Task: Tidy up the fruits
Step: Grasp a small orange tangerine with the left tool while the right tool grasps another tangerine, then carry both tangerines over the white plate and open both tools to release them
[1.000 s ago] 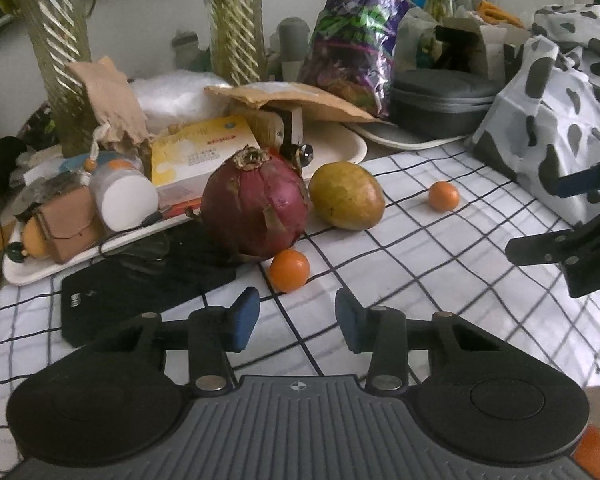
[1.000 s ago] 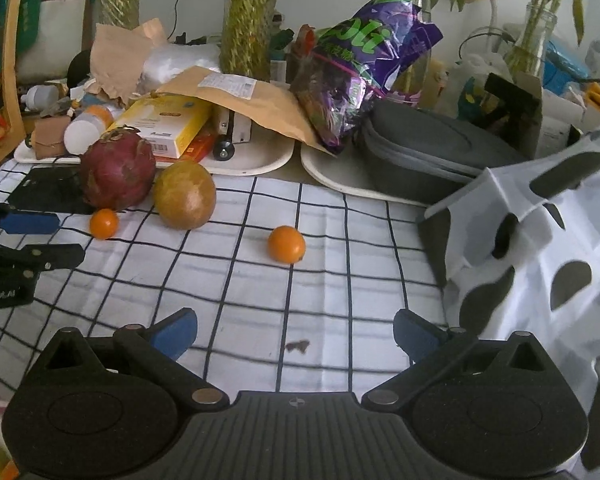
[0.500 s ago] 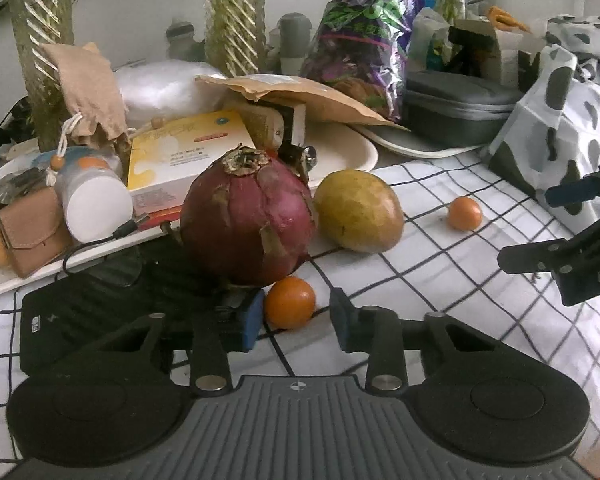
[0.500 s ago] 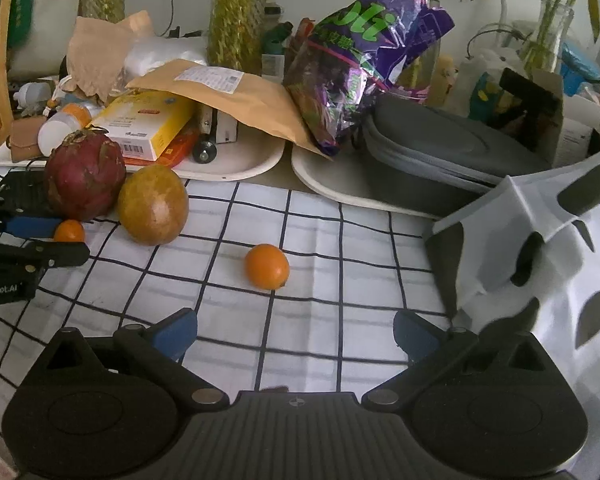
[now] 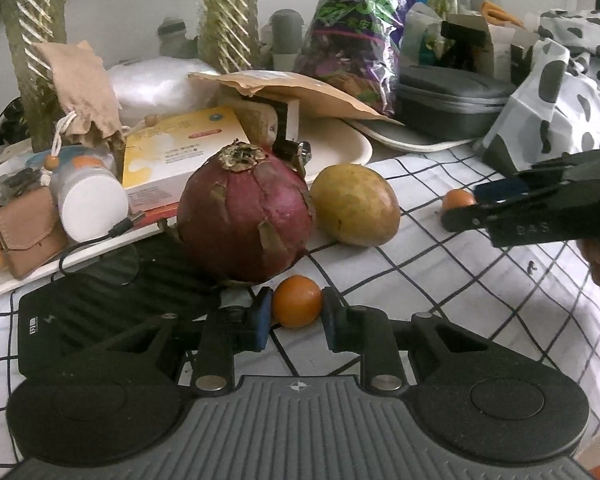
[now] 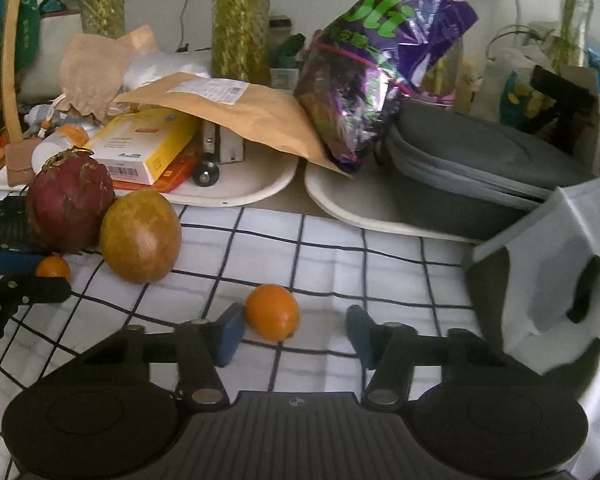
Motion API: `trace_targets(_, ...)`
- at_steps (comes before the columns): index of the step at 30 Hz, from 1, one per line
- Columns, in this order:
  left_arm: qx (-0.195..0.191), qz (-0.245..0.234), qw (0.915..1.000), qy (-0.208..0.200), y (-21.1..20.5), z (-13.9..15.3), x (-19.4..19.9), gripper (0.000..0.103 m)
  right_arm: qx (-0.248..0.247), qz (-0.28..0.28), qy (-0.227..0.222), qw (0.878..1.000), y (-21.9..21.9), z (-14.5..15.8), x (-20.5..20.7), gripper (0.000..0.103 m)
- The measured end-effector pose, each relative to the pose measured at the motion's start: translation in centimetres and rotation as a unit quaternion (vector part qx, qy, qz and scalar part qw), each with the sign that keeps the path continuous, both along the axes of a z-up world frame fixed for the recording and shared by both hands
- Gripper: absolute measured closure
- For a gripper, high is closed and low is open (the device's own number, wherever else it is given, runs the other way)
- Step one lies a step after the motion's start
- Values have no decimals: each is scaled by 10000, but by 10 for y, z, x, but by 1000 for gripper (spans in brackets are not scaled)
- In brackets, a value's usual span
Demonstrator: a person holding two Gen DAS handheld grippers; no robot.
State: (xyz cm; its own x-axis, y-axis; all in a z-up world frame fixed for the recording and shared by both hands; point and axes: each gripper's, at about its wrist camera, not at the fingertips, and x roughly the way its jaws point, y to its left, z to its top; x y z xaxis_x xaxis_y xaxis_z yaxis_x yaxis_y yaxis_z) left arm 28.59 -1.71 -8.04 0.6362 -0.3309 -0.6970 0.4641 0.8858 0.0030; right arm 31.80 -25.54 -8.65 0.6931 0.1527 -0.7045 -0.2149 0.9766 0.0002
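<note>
Bracketing a small orange (image 5: pixel 297 301) on the checked cloth (image 5: pixel 440 276), your left gripper (image 5: pixel 294 312) sits narrow, its blue pads close on either side, though you cannot tell if they grip it. Just behind it stand the red dragon fruit (image 5: pixel 246 212) and a yellow-green mango (image 5: pixel 355 204). Your right gripper (image 6: pixel 294 330) is spread wide around a second orange (image 6: pixel 272 312), which lies near its left pad (image 6: pixel 230 332) and clear of the right one. "DAS" reads on the right gripper's side in the left view; large green letters on the purple bag (image 6: pixel 380 60) stay unclear.
</note>
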Motion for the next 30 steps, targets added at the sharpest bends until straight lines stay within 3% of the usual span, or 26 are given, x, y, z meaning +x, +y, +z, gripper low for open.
trace_targets(3,-15,-18,10000,29,0,1,0,78,56,153,-71,9998,2,1,1,74)
trace_targets(16,-78,-236,9997,8,-8,23,-19,78,-24,156,-78,9998,5,25,-19,75)
trace_targets(30,-219,-227,9995,-25,-4,58,-75,78,422,21,49,9991,1,62,-89,74)
